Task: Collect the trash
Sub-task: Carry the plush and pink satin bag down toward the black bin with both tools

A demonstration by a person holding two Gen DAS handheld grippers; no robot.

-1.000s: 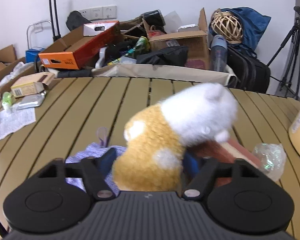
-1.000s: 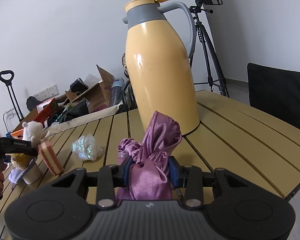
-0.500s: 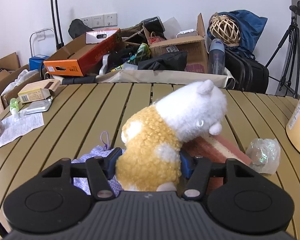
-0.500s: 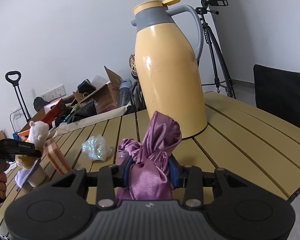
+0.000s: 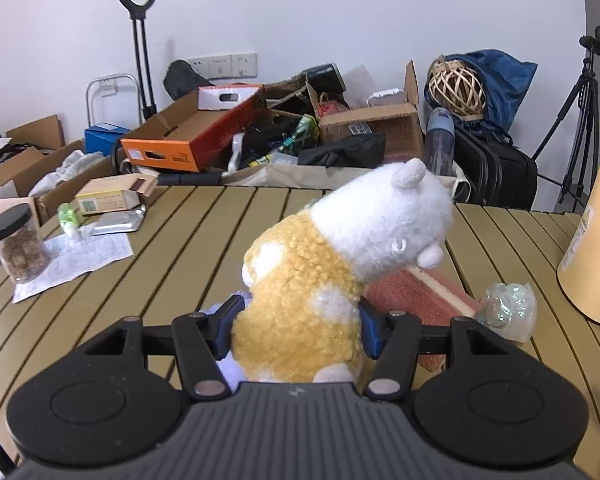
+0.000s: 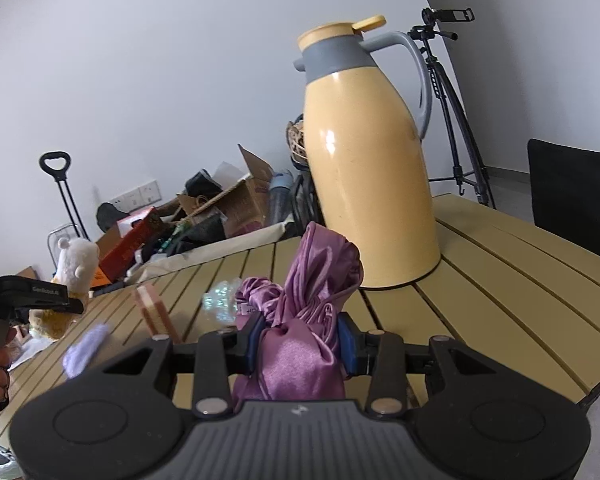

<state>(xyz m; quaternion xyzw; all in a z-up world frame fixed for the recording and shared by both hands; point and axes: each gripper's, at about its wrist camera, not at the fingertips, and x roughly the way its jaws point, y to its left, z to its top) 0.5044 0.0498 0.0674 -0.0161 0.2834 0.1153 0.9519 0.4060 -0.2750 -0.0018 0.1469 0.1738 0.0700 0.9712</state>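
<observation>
Over slatted table [image 5: 180, 240], left tool [image 5: 296, 322] grips plush toy [image 5: 340, 256].

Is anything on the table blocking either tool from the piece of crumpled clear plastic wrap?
Nothing stands in front of the plastic wrap, but both tools are occupied: the left tool is shut on a plush toy, the right tool on a purple satin bag. A pink sponge block lies beside the wrap.
</observation>
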